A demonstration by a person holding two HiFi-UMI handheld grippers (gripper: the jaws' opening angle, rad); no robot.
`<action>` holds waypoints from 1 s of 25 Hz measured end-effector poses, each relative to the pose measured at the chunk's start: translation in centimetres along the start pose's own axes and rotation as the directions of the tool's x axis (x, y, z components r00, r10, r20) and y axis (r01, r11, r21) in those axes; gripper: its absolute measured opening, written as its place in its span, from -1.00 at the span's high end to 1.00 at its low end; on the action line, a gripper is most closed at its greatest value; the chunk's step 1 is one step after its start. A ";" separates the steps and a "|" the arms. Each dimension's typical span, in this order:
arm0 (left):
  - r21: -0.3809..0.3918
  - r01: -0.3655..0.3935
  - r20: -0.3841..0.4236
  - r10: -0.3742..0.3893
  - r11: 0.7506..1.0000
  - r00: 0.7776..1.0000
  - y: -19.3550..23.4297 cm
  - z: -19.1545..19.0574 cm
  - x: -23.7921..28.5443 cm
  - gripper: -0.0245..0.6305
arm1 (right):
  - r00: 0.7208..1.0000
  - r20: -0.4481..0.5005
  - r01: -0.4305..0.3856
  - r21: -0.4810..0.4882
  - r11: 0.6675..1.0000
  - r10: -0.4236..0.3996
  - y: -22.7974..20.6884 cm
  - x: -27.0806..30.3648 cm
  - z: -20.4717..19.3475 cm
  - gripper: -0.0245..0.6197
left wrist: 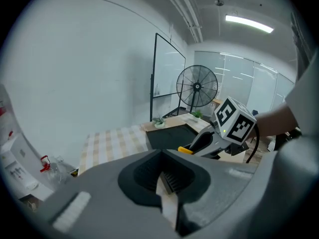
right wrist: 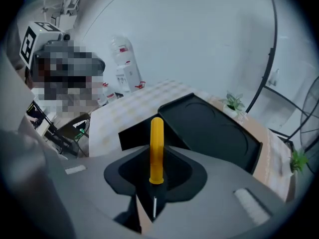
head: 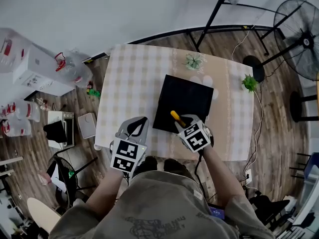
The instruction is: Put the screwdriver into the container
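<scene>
Screwdriver (right wrist: 156, 151) with a yellow plastic handle and a thin metal shaft is clamped in the right gripper (head: 185, 126); its jaws are closed onto the shaft just behind the handle, so the handle juts forward out of the pads and the steel runs back into the narrow slit between them; in the head view the handle's tip sits over the near edge of the black, shallow, square container (head: 184, 96), which lies on the table (head: 129, 78) under a pale checked cloth; the tool is clear of the cloth and, as far as I can judge, not yet touching the container; the left gripper (head: 137, 126) hangs over the table's near edge, beside the container's left side, with its jaws only a slit apart and nothing between them, the cloth showing through the gap; I take the step in hand to be the carry, with pickup done and placement not yet made; the next move calls for bringing the right gripper further over the container's floor, away from the rim, lowering until the screwdriver is close to the bottom, then parting the jaws; released too near the edge, the round handle could roll or tip back onto the cloth.
</scene>
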State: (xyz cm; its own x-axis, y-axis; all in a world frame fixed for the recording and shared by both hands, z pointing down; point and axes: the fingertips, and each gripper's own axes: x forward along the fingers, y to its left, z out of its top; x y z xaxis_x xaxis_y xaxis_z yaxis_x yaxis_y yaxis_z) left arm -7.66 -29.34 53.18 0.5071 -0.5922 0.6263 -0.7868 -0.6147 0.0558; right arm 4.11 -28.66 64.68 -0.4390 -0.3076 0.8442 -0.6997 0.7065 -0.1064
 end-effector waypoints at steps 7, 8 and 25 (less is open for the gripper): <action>-0.018 0.017 -0.059 -0.018 1.000 0.998 0.6 -2.7 0.6 0.92 | 0.994 -0.112 -0.004 0.026 1.000 0.007 -0.4 4.4 -2.5 0.59; -0.020 0.020 -0.066 -0.021 1.000 0.998 0.6 -3.1 0.6 0.92 | 0.993 -0.120 0.000 0.034 0.999 0.004 -0.5 4.8 -2.8 0.59; -0.023 0.028 -0.096 -0.030 0.999 0.995 0.8 -4.5 0.3 0.92 | 0.982 -0.179 0.094 0.206 0.974 -0.057 -2.8 5.9 -5.4 0.53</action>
State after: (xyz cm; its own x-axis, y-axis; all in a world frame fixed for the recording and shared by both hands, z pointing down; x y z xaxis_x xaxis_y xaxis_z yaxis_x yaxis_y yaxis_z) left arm -9.77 -27.68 56.90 0.4947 -0.5207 0.6958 -0.7799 -0.6192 0.0911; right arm 6.46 -29.00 72.81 -0.2904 -0.2287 0.9292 -0.8392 0.5275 -0.1324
